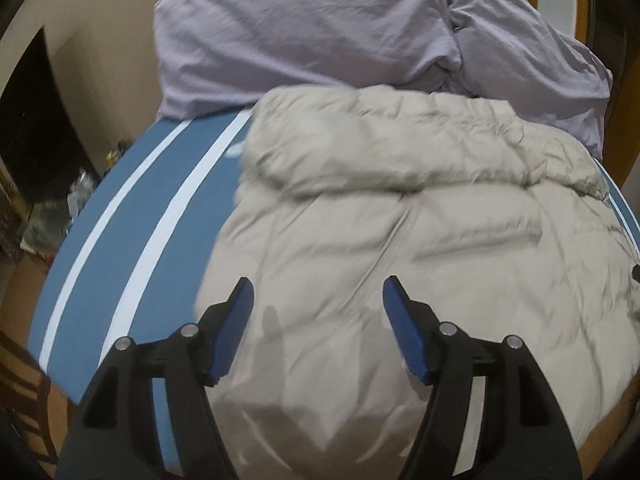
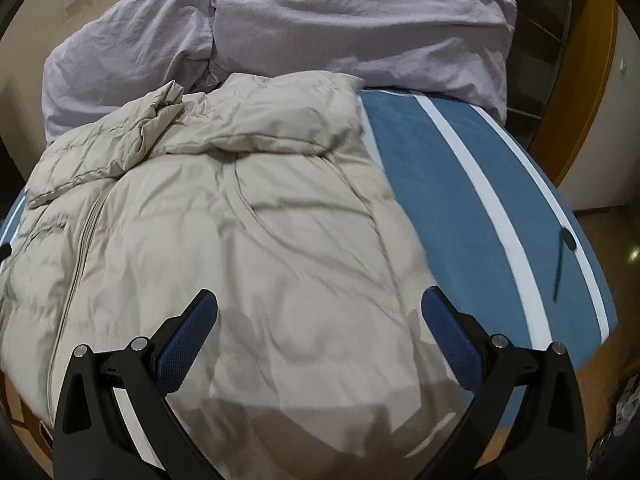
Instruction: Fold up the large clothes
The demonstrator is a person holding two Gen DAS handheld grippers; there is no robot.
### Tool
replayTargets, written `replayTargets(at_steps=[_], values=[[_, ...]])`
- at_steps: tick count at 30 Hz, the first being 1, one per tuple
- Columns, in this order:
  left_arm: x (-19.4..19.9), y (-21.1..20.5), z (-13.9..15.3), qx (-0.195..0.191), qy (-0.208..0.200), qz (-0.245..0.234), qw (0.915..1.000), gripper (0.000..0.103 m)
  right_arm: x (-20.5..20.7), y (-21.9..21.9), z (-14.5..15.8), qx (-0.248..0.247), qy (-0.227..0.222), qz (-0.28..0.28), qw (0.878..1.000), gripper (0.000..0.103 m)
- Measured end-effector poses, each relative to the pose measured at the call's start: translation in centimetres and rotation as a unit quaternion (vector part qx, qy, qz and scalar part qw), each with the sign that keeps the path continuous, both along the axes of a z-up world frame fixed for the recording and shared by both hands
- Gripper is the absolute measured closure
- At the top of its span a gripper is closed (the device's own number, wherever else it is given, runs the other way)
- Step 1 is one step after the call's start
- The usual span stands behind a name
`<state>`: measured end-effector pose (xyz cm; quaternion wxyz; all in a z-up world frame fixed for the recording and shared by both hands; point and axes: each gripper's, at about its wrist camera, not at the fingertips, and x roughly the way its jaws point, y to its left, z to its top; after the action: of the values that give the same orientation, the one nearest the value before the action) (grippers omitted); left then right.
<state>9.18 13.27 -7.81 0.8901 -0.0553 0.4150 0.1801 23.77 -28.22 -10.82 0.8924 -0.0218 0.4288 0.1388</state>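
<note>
A beige puffer jacket (image 1: 400,208) lies spread on a blue bed with white stripes (image 1: 132,240). It also shows in the right wrist view (image 2: 240,220), with its zipper running down the left side and a bulky fold across its far end. My left gripper (image 1: 318,292) is open and empty, hovering over the jacket's near left part. My right gripper (image 2: 320,304) is open and empty, hovering over the jacket's near right part, close to its right edge.
A crumpled lilac duvet (image 1: 320,32) (image 2: 340,24) is piled at the far end of the bed (image 2: 480,200). A dark thin object (image 2: 564,252) lies on the bed's right side. Clutter on the floor (image 1: 52,216) sits left of the bed.
</note>
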Motion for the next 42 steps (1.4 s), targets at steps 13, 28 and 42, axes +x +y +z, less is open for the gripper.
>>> replayTargets(at_steps=[13, 28, 42], values=[[-6.6, 3.5, -2.5, -0.048, 0.009, 0.019, 0.9986, 0.029, -3.3, -8.0, -3.4, 0.107, 0.078, -0.006, 0.991, 0.024], [-8.6, 2.8, -3.4, -0.11, -0.008, 0.005, 0.9939, 0.064, -4.6, -8.0, -2.9, 0.152, 0.056, 0.026, 0.986, 0.085], [-7.0, 1.5, 2.2, -0.063, -0.045, -0.001, 0.997, 0.091, -1.6, -6.0, 3.4, 0.156, -0.023, 0.025, 0.987, 0.091]])
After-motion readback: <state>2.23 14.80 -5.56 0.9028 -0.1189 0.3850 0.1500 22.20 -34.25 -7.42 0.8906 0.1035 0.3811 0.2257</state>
